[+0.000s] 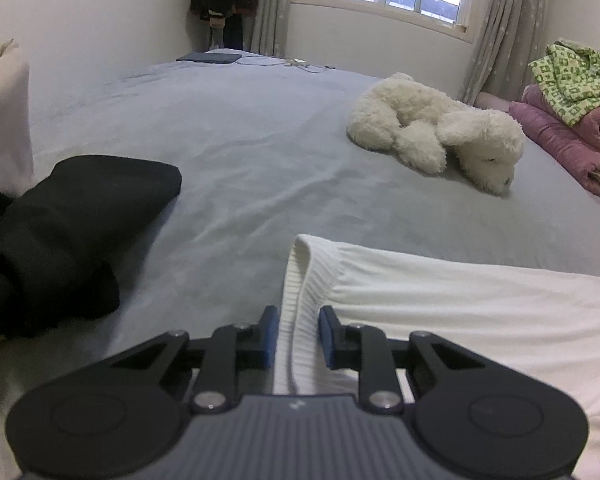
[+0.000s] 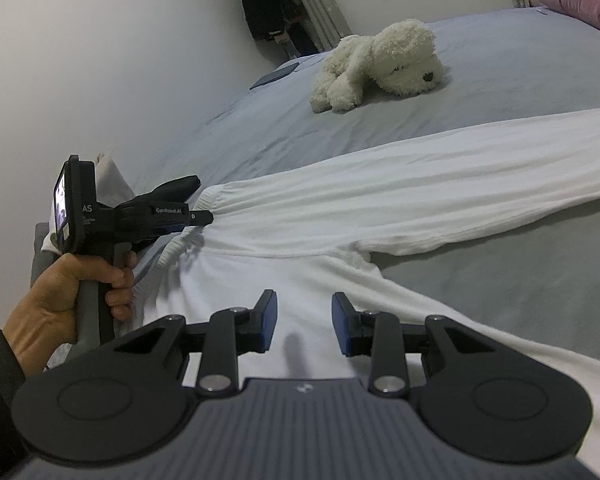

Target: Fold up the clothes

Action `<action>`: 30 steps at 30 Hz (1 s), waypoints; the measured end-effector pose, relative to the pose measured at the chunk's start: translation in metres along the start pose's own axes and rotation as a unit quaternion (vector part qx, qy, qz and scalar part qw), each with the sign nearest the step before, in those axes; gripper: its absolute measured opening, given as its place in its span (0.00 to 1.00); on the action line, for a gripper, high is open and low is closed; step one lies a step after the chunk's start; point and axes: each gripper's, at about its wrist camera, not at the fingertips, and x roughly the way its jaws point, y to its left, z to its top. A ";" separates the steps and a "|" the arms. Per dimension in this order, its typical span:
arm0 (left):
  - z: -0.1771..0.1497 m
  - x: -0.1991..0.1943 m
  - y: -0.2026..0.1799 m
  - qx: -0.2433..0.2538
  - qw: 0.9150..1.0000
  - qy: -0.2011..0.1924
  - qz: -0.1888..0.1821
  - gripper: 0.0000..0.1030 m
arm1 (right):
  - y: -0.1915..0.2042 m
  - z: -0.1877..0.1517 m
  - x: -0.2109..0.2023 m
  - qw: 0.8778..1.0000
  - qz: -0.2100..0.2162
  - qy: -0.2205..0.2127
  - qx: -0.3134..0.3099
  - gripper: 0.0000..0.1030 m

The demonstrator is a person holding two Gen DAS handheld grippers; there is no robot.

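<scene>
Left tool [image 1: 298,336] clamps white sweater [image 2: 340,216] ribbed cuff; sleeve runs rightward across bed [image 1: 240,160]. Right tool [image 2: 304,322] open, empty, above body.

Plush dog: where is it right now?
The plush dog lies on the grey bed, right of centre in the left wrist view, beyond the white sweater and near the pink quilt.

Both cameras sit low and close over the bed [image 1: 260,152], looking along their own fingers toward the window wall. Both views share the white sweater [image 1: 440,304], the plush dog [image 1: 432,132] and the far corner.
</scene>
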 end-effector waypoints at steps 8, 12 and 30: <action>-0.002 0.002 -0.001 0.012 1.000 -0.002 0.004 0.25 | -0.008 0.023 0.009 1.000 -0.004 0.000 -0.009 0.33; -0.001 0.002 -0.001 0.007 1.000 -0.002 0.002 0.25 | -0.002 0.029 0.030 0.999 -0.001 0.021 -0.037 0.33; 0.000 0.004 0.003 -0.014 1.000 0.003 0.001 0.26 | -0.082 0.061 -0.014 0.993 -0.107 -0.034 -0.028 0.31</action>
